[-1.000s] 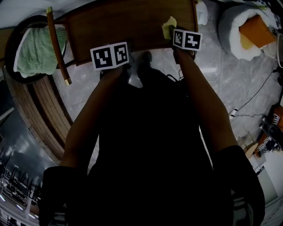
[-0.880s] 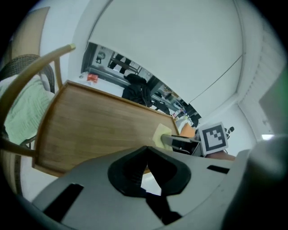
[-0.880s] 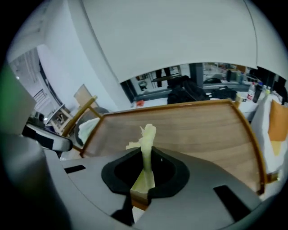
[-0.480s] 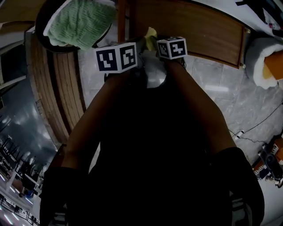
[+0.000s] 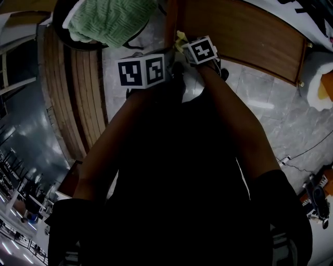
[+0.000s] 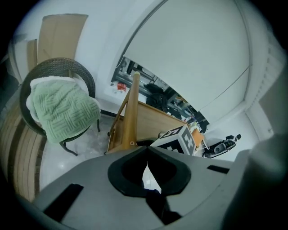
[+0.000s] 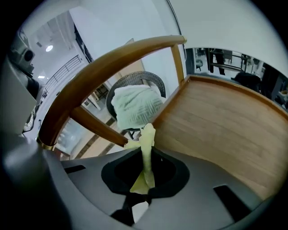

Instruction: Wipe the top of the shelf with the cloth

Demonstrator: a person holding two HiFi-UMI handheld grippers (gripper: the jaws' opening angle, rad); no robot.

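A pale yellow cloth (image 7: 147,139) hangs pinched in my right gripper (image 7: 146,152), which is shut on it. That gripper is at the left end of the wooden shelf top (image 7: 220,130), beside its curved wooden rail (image 7: 103,67). In the head view the right gripper (image 5: 193,45) holds the cloth (image 5: 180,37) at the corner of the shelf (image 5: 244,31). My left gripper (image 5: 156,78) hovers just left of it over the floor. Its jaws (image 6: 146,150) meet with nothing between them. The shelf (image 6: 148,121) lies ahead of it.
A round wicker chair (image 5: 60,15) with a green towel (image 5: 112,21) stands left of the shelf, also seen ahead of both grippers as the chair (image 6: 85,76) and towel (image 7: 135,105). Curved wooden slats (image 5: 73,98) run along the left. Cables (image 5: 307,150) lie on the marble floor at right.
The right gripper with the cloth has travelled left along the shelf to its left end by the rail. The left gripper stays close beside it. The chair now sits nearer.
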